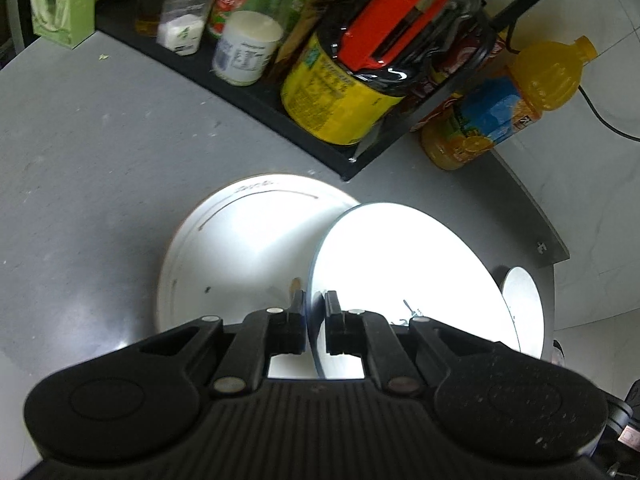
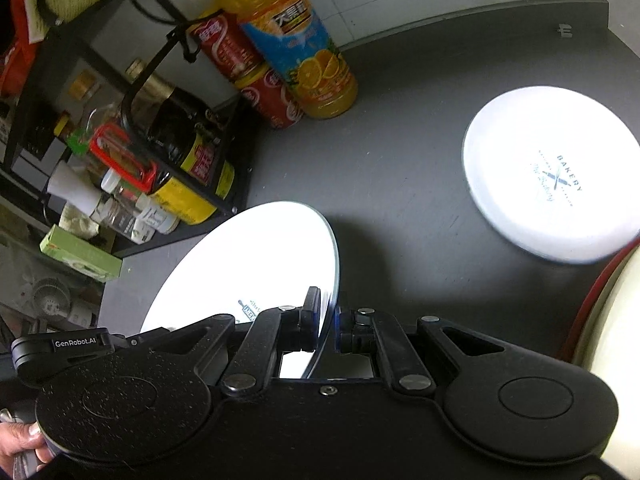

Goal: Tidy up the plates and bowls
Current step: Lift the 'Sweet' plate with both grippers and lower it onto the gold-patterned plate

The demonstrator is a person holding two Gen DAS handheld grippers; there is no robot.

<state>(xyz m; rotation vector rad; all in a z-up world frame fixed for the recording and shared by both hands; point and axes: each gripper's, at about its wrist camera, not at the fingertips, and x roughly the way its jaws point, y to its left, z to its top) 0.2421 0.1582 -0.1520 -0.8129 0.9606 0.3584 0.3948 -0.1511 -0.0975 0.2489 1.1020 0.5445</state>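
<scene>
A white plate with a thin blue rim (image 1: 400,264) hangs tilted above the grey table. My left gripper (image 1: 314,304) is shut on its near rim. Below it a larger white plate with a brown rim (image 1: 240,248) lies flat. In the right wrist view my right gripper (image 2: 328,312) is shut on the rim of a tilted white plate (image 2: 248,260) with blue print. The left gripper's body (image 2: 60,346) shows beside that plate, so both seem to hold the same one. Another white plate printed BAKERY (image 2: 552,172) lies flat to the right.
A black rack (image 1: 256,96) crowded with jars and bottles stands at the back. An orange juice bottle (image 2: 288,32) and red cans (image 2: 256,76) stand beside it. A red-rimmed pale dish (image 2: 604,300) sits at the right edge. The table edge (image 1: 556,248) curves on the right.
</scene>
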